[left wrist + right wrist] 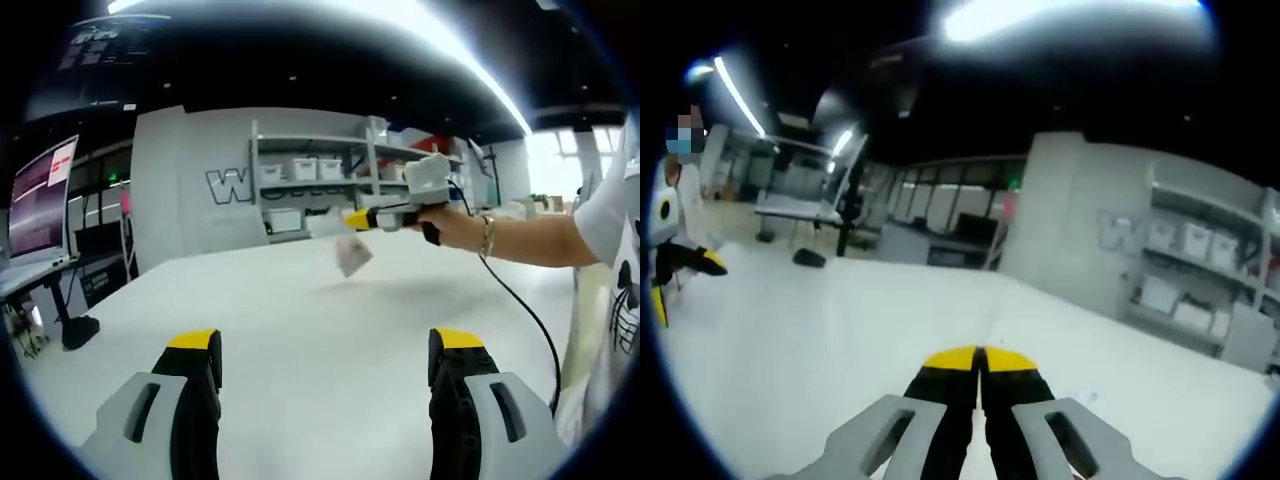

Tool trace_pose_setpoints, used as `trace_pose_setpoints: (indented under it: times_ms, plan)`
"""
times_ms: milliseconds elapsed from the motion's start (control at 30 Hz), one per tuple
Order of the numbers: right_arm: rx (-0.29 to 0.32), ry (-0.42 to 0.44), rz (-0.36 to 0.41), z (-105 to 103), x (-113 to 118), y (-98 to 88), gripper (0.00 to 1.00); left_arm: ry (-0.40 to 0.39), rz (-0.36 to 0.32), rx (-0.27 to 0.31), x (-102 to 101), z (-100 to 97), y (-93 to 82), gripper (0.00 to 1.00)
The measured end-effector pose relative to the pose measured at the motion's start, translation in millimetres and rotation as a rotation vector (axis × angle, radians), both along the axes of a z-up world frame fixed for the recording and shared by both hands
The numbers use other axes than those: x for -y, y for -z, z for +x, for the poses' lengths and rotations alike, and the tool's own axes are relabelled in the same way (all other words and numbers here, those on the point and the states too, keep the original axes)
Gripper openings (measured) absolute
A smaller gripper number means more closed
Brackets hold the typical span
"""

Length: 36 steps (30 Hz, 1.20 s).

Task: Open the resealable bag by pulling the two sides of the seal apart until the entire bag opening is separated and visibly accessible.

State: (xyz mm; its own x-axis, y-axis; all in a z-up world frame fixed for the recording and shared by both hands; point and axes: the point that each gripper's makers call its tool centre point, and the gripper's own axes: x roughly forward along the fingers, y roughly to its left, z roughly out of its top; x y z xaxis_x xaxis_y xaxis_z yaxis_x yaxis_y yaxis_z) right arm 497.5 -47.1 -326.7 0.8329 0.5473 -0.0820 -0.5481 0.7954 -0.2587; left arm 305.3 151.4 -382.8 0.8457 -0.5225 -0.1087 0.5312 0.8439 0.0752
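I am keeping my left gripper [325,355] wide and idle at the frame's bottom, above the white surface [300,300], while at centre-right my right gripper [355,219] is pinching the resealable bag [352,254] aloft; hanging by one edge, it risks slipping or swinging before I can catch the other side.

Left hand-held gripper [325,365]: jaws wide apart above the white worktop [300,330].
Right hand-held gripper [352,219]: holds the resealable bag [352,253] aloft.
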Motion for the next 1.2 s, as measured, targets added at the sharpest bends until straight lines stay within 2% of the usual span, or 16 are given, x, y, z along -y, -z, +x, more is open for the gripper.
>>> trace_pose_setpoints:
  times_ms: [467, 1200]
  plan:
    - [0.015, -0.015, 0.018, -18, 13, -4.6, 0.00, 0.008, 0.006, 0.002, 19, -5.7, -1.5, 0.84]
    - [0.032, -0.037, 0.024, -43, 11, -8.8, 0.00, 0.019, 0.009, 0.008, 18, -7.0, -3.9, 0.84]
